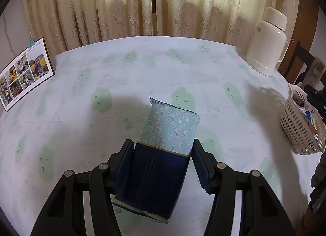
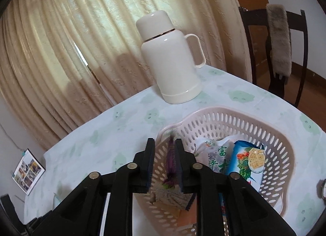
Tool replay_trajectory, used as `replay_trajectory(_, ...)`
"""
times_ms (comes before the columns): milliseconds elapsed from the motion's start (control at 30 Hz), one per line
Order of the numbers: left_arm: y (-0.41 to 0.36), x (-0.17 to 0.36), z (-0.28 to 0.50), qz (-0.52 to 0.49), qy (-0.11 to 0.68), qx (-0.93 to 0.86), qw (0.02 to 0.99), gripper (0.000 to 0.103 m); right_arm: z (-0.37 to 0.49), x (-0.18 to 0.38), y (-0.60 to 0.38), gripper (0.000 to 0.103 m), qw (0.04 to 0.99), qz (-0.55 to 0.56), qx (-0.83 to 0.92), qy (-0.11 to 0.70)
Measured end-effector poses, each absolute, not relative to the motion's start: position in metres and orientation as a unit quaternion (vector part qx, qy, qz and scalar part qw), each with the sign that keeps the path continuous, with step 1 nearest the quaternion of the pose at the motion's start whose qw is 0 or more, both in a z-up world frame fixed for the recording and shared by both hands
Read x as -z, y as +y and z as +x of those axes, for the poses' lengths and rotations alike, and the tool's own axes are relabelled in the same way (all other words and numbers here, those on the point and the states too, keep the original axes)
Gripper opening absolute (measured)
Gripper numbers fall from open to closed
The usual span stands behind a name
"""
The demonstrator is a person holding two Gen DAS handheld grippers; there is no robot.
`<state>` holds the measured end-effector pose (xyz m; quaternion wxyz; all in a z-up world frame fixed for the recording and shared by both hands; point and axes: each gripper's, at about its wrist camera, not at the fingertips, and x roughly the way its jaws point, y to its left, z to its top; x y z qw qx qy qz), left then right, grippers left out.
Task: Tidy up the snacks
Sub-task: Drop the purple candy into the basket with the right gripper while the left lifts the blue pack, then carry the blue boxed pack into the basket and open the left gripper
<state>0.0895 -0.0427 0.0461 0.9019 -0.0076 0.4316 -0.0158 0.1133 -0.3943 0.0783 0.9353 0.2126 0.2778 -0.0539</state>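
Note:
My left gripper (image 1: pixel 163 142) is shut on a snack pack (image 1: pixel 169 130), pale blue with wavy lines above and navy below. The pack is held tilted over the green-patterned tablecloth (image 1: pixel 142 63). A perforated pink basket (image 1: pixel 299 132) stands at the table's right edge. In the right wrist view my right gripper (image 2: pixel 164 141) is open and straddles the near wall of the basket (image 2: pixel 244 111). A thin purple packet (image 2: pixel 170 162) hangs between the fingers, with the pads apart from it. A green-and-white packet (image 2: pixel 216 154) and a blue cracker packet (image 2: pixel 248 158) lie inside.
A cream thermos jug (image 1: pixel 267 40) (image 2: pixel 173 59) stands at the table's far right, behind the basket. A photo collage frame (image 1: pixel 22 73) (image 2: pixel 28 172) leans at the left edge. Curtains hang behind the table. A dark chair (image 2: pixel 279 42) with a fur cover stands past the right corner.

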Motion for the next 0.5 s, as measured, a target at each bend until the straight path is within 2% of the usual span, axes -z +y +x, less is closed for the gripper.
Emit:
replay_trajectory(67,-0.043,-0.046,0.089,-0.008,0.432,0.016,0.902,0.053,0.109,-0.079,-0.398,0.049,0.936,0.219,0.059,0.269)
replay_trajectory(100,-0.043,-0.046,0.089,-0.009,0.432,0.018,0.902,0.053,0.107,-0.081,-0.399,0.050,0.937,0.220,0.063,0.264)
replay_trajectory(500,-0.051,-0.048,0.090,-0.033,0.433,0.050,0.900,0.053,0.088,-0.088,-0.442,0.050,0.936,0.242,0.116,0.228)
